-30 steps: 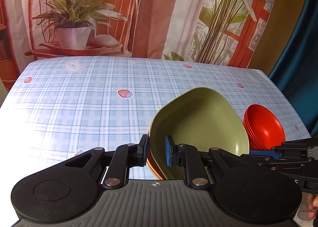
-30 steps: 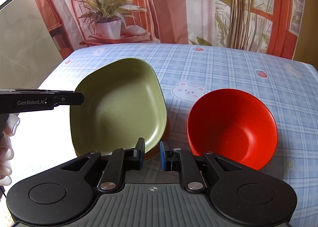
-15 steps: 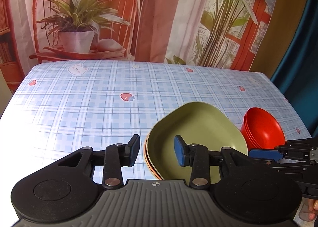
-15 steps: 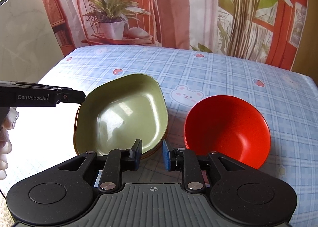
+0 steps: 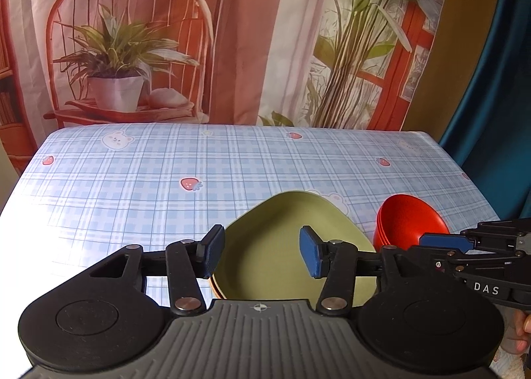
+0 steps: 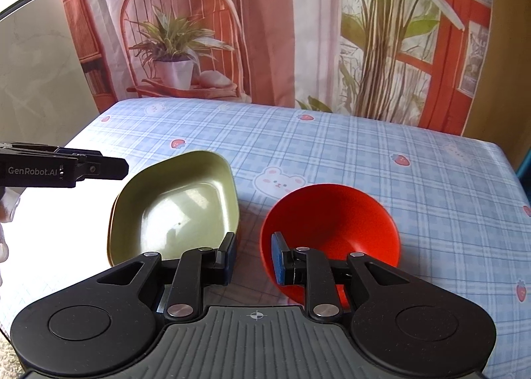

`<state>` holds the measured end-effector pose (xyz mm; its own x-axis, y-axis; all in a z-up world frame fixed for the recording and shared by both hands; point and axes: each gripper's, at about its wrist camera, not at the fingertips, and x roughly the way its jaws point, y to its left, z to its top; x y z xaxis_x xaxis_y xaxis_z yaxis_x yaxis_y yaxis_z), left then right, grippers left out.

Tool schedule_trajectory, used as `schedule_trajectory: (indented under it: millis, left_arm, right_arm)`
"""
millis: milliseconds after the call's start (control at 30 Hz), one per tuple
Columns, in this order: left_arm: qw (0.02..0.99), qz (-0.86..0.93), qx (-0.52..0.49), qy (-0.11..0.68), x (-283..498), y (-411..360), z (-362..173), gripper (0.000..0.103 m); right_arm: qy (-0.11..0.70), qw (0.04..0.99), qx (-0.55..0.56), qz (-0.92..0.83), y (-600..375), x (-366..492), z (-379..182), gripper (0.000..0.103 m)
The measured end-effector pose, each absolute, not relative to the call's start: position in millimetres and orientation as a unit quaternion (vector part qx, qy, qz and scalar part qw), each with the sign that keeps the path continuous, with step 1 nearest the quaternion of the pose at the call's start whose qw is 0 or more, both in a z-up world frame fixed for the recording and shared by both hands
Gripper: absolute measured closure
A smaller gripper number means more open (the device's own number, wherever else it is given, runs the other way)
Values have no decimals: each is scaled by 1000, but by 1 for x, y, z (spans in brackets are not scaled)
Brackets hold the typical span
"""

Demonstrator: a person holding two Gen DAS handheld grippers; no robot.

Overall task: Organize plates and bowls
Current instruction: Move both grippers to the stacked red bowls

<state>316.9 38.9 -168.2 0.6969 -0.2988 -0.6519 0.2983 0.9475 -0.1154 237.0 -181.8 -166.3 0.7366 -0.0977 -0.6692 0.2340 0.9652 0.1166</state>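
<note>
A green squarish plate (image 5: 282, 246) lies flat on top of an orange one near the table's front edge; it also shows in the right wrist view (image 6: 176, 209). A stack of red bowls (image 6: 332, 223) stands just right of it, and shows in the left wrist view (image 5: 410, 223). My left gripper (image 5: 259, 253) is open and empty, raised above the plate's near side. My right gripper (image 6: 252, 256) is open and empty, above the gap between plate and bowls, its right finger in front of the bowl's rim. Each gripper shows in the other's view, the right (image 5: 444, 243) and the left (image 6: 99, 168).
The table wears a blue plaid cloth (image 5: 199, 166) with strawberry and bear prints. A printed backdrop (image 5: 232, 47) of a chair and plants hangs behind the far edge. A dark blue curtain (image 5: 497, 97) hangs at the right.
The left gripper let go of the green plate, which dropped from tilted to flat on the orange plate. Both grippers opened wider and drew up and back.
</note>
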Motion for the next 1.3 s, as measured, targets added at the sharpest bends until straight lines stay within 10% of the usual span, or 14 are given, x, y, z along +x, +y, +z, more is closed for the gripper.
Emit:
schedule_trajectory:
  millis: [1300]
  left_arm:
    - [895, -221, 17, 388, 331, -52, -187, 51]
  right_arm:
    - [343, 914, 160, -142, -285, 207, -211, 80]
